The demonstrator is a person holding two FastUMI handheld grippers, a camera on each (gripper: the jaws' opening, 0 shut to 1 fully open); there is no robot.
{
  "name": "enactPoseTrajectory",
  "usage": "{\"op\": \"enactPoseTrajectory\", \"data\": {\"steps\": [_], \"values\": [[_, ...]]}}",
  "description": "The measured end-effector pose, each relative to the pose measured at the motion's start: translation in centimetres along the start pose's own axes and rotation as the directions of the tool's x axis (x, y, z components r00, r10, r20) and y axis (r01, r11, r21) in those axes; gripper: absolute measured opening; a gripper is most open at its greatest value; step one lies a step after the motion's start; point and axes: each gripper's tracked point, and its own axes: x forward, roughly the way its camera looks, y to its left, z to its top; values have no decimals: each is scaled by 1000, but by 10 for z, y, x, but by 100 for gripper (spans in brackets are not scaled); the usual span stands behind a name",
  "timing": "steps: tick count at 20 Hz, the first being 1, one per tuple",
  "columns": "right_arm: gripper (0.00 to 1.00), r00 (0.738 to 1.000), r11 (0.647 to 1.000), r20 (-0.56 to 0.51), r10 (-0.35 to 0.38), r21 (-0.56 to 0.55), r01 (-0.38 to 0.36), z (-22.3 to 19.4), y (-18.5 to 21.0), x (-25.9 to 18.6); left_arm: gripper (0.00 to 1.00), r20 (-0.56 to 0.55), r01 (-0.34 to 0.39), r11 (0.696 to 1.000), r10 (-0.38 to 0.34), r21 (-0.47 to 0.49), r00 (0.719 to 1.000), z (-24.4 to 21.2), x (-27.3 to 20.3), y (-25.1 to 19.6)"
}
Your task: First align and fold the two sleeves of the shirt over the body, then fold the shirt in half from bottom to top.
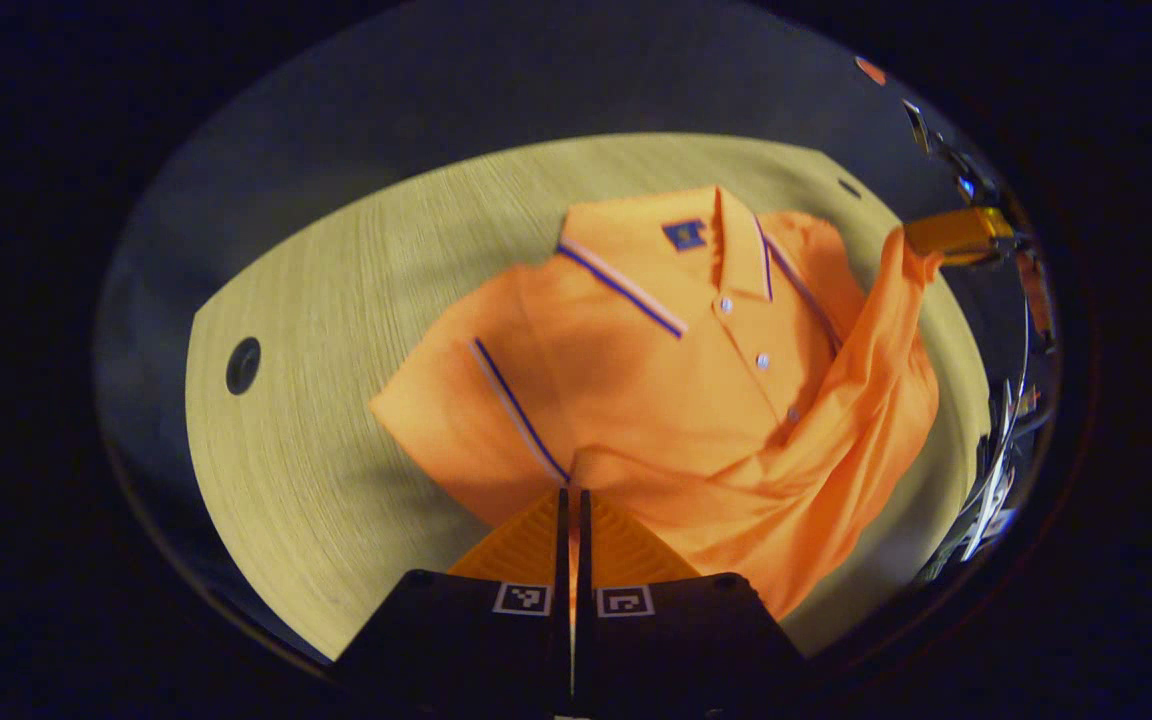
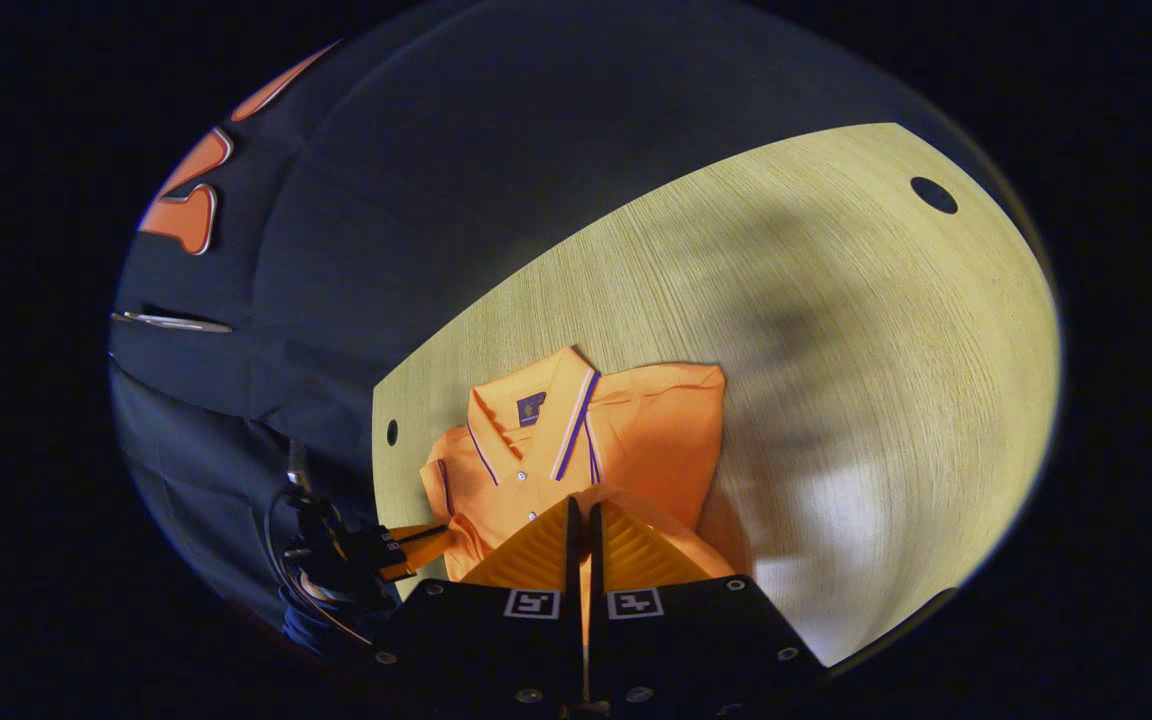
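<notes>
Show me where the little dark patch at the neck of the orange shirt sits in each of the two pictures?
Left gripper view: the patch is upper centre, just left of the button placket.
Right gripper view: the patch is left of centre, low, above that claw.
Shared landmark: the striped collar beside it.

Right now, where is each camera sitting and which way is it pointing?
Left gripper view: rides on the left gripper, looking forward and down over the shirt on the wooden table; its own fingers, closed on the hem, show at the bottom, the right gripper at upper right lifting fabric.
Right gripper view: rides on the right gripper, facing the shirt's collar across the table; its own closed fingers show at the bottom, the left gripper at lower left.
Shared: shirt, table, both grippers.
</notes>
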Motion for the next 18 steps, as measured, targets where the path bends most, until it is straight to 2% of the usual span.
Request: {"op": "enactPoseTrajectory", "data": {"steps": [2,3,4,5,6,7,8,10,11,13,14,17,18], "values": [[4,1000,1000,0,-14,-2,14,0,-4,1,14,37,30,1000,-30,3,999,12,0,-11],[3,1000,1000,-1,-16,4,16,0,-5,0,29,11,27,999,-27,20,1000,6,2,-10],[3,1000,1000,0,-15,4,15,1,-5,1,30,-1,-1,1000,1,26,1000,6,2,-5],[3,1000,1000,2,-14,4,14,1,-5,0,28,4,-5,1000,5,23,1000,9,6,-6],[3,1000,1000,3,-13,0,13,0,-4,1,24,28,-44,999,43,31,999,10,10,-1],[3,1000,1000,2,-15,-4,15,-1,-5,0,12,42,-55,998,55,-8,998,15,11,1],[3,1000,1000,0,-17,-10,17,-2,-5,0,1,52,-26,1000,26,-5,998,16,13,-8],[3,1000,1000,-4,-16,-16,16,-3,-5,0,1,168,-15,1000,20,-28,986,39,-8,-7],[3,1000,1000,-1,-12,-13,12,-2,-5,0,1,227,-48,998,54,-29,972,53,-18,3],[3,1000,1000,14,6,5,-6,4,-1,-2,1,279,-45,998,57,-47,959,70,-40,8],[3,999,1000,26,24,17,-24,9,3,-2,1,316,-71,997,80,-42,945,82,-48,17],[3,1000,1000,27,11,13,-12,13,0,-2,1,216,10,1000,-4,-23,976,62,-42,3],[3,1000,1000,28,7,16,-7,18,0,1,1,211,-5,1000,10,-23,977,60,-41,6]]}}
